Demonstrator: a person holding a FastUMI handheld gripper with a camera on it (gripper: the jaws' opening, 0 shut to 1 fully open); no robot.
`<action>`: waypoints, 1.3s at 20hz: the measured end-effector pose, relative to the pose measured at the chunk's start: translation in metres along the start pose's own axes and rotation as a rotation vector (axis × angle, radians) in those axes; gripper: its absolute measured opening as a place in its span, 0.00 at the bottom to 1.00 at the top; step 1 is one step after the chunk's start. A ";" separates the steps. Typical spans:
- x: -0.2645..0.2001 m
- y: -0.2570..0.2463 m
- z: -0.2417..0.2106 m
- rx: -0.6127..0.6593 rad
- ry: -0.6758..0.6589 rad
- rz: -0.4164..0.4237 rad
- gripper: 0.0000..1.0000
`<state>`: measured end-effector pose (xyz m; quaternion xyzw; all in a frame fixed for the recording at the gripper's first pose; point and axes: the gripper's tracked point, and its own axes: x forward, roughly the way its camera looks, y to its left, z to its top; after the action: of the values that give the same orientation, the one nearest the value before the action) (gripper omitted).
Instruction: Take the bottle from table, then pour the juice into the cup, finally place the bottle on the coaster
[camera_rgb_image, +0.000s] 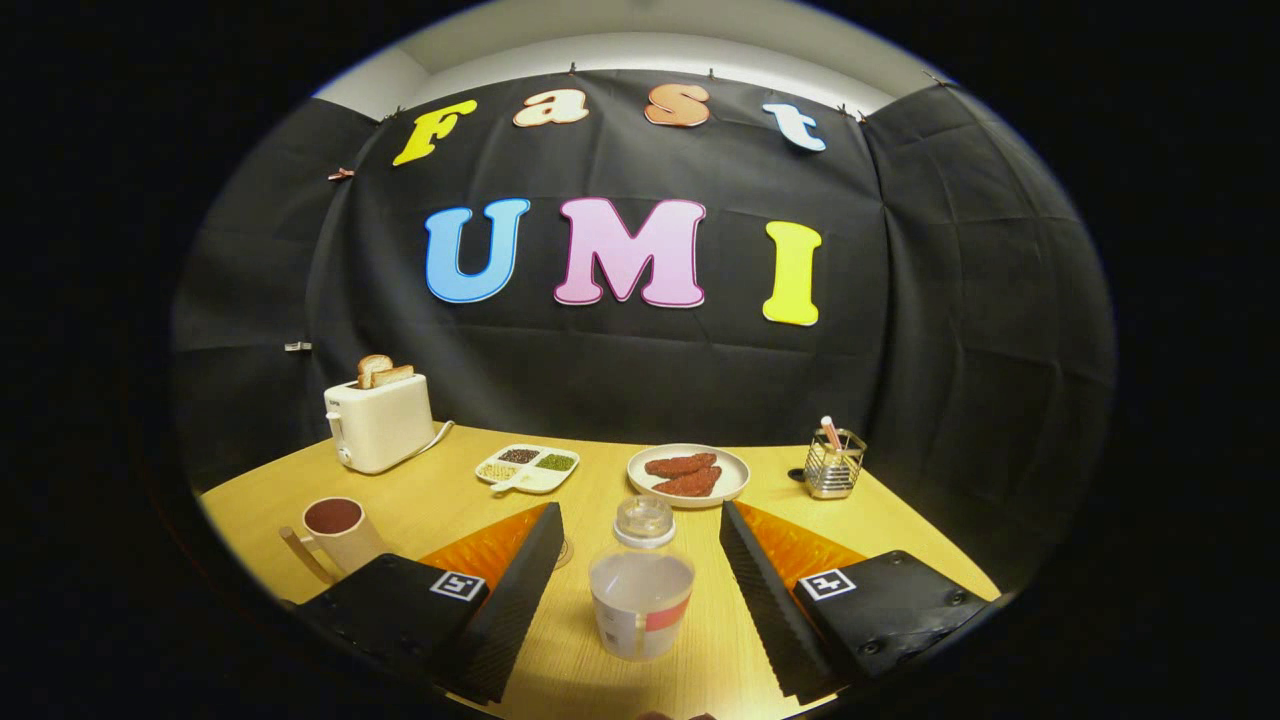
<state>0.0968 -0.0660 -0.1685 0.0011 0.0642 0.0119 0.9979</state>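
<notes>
The claw (640, 590) stands wide apart, its two fingers flanking the bottle (641, 585) with clear gaps on both sides, so nothing is clamped yet. The bottle sits upright on the wooden surface (440, 500), between the fingers and roughly centred, its clear cap towards the far side of the view. It looks like a squat, see-through bottle with a label band low on its body; whether any juice is inside is hard to tell through the fisheye.

The step in hand appears to be the take. To do it well, the claw should keep the bottle centred so both fingers meet the body at once; a one-sided touch could nudge or tip it. Closing on the broad body below the cap, rather than on the narrow neck, should give the steadier hold for the pour.

The cup (338, 530) waits off to the left, beyond the left finger, near the toaster (380, 422), and the lift must clear that finger's side cleanly. A round edge peeks from behind the left finger, just ahead of the bottle; it may be the coaster (563, 553), though too little shows to be sure
</notes>
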 end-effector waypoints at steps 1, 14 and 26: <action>0.004 -0.002 -0.005 0.005 0.000 -0.004 0.97; 0.028 -0.003 -0.060 0.034 0.015 -0.020 0.98; 0.037 0.007 -0.058 -0.040 0.015 0.026 0.78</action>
<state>0.1261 -0.0580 -0.2310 -0.0179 0.0712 0.0261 0.9970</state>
